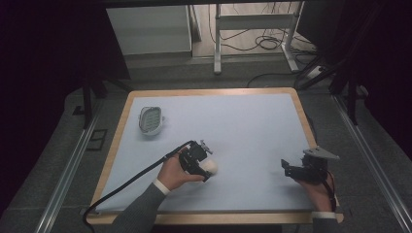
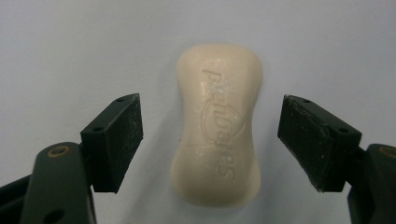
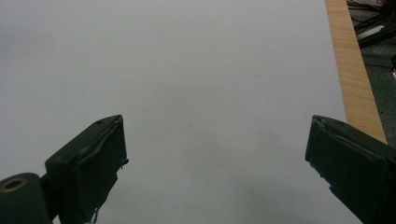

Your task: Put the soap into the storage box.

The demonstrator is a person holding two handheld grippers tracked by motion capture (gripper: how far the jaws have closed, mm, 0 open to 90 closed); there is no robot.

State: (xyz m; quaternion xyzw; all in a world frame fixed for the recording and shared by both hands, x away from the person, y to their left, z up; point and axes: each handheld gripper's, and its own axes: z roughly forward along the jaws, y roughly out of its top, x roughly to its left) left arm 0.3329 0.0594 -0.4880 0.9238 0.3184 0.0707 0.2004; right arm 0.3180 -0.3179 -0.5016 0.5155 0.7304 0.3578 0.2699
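Observation:
A cream bar of soap [image 2: 218, 126] with embossed lettering lies flat on the pale blue mat. My left gripper [image 2: 210, 126] hangs over it with one jaw on each side of the bar's narrow waist and a gap on both sides, so it is open and not touching. In the high view the soap [image 1: 213, 168] is a pale lump at the tip of the left gripper [image 1: 208, 162], near the middle front of the mat. My right gripper [image 1: 286, 167] rests at the front right, and in its own view the right gripper [image 3: 217, 144] stands open over bare mat.
A white soap dish [image 1: 150, 120] with a ribbed inside sits at the mat's far left. The table's wooden border [image 3: 355, 74] runs close along the right of the right gripper. A black cable [image 1: 126, 184] trails from the left gripper over the front left edge.

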